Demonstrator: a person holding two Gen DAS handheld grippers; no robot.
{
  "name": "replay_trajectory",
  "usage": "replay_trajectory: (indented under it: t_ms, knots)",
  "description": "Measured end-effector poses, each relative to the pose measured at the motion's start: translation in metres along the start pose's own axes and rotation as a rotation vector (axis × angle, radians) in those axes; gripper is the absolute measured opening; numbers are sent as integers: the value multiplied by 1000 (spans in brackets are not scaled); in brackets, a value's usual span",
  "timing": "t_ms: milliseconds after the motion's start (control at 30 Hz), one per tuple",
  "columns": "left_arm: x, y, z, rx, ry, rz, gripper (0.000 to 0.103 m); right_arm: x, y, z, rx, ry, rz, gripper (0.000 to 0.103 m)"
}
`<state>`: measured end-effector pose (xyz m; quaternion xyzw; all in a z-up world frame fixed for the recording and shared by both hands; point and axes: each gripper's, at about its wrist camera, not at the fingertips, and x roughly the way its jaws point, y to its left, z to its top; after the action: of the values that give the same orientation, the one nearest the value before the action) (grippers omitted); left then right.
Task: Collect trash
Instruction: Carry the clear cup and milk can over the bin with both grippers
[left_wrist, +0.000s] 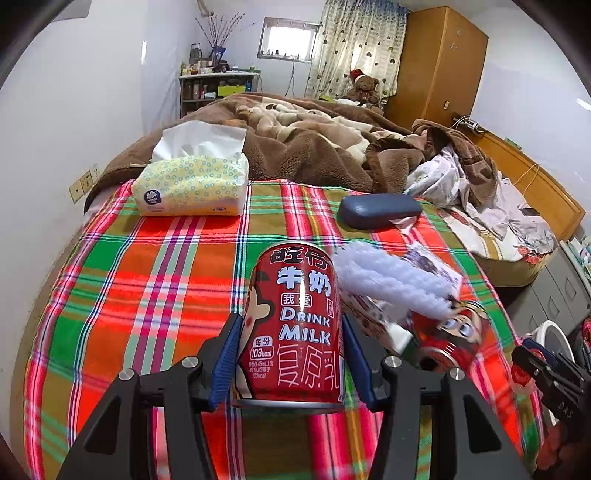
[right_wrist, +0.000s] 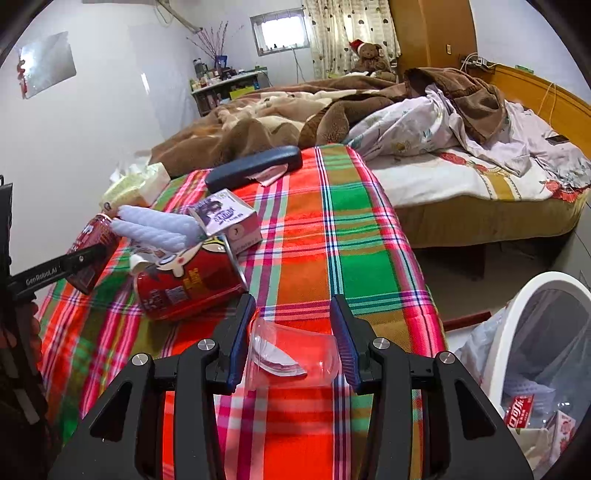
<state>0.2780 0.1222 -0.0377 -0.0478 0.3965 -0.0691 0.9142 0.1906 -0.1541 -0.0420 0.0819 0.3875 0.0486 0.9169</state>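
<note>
- the left gripper (left_wrist: 291, 354) has its fingers (left_wrist: 227, 360) clamped on the sides of a red milk can (left_wrist: 295, 325), which stands upright between the blue pads with its base clear of the plaid blanket (left_wrist: 147, 280).
- the right gripper (right_wrist: 293, 332) pinches a clear plastic cup (right_wrist: 295, 350); the cup lies on its side between the fingers (right_wrist: 345, 341), a white scrap visible inside it.
- more trash lies on the plaid blanket in a heap: a tipped red snack tube (right_wrist: 188, 284), white foam wrap (right_wrist: 155, 225) on top of it, and a small printed carton (right_wrist: 229, 218) touching both.
- a dark blue case (left_wrist: 380, 210) and a tissue pack (left_wrist: 192, 184) sit further back on the bed.
- a white bin (right_wrist: 517, 332) with a bag liner stands on the floor beside the bed, already holding wrappers.
</note>
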Motion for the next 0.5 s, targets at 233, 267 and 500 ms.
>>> replay_trajectory:
  t_ms: [233, 267, 500]
  knots:
    - [-34, -21, -14, 19, -28, -23, 54, -22, -7, -1, 9, -43, 5, 43]
    - [-39, -25, -16, 26, -33, -28, 54, -26, -9, -2, 12, -50, 5, 43]
    - [-67, -62, -31, 65, -60, -77, 54, -50, -24, -6, 25, -92, -7, 43]
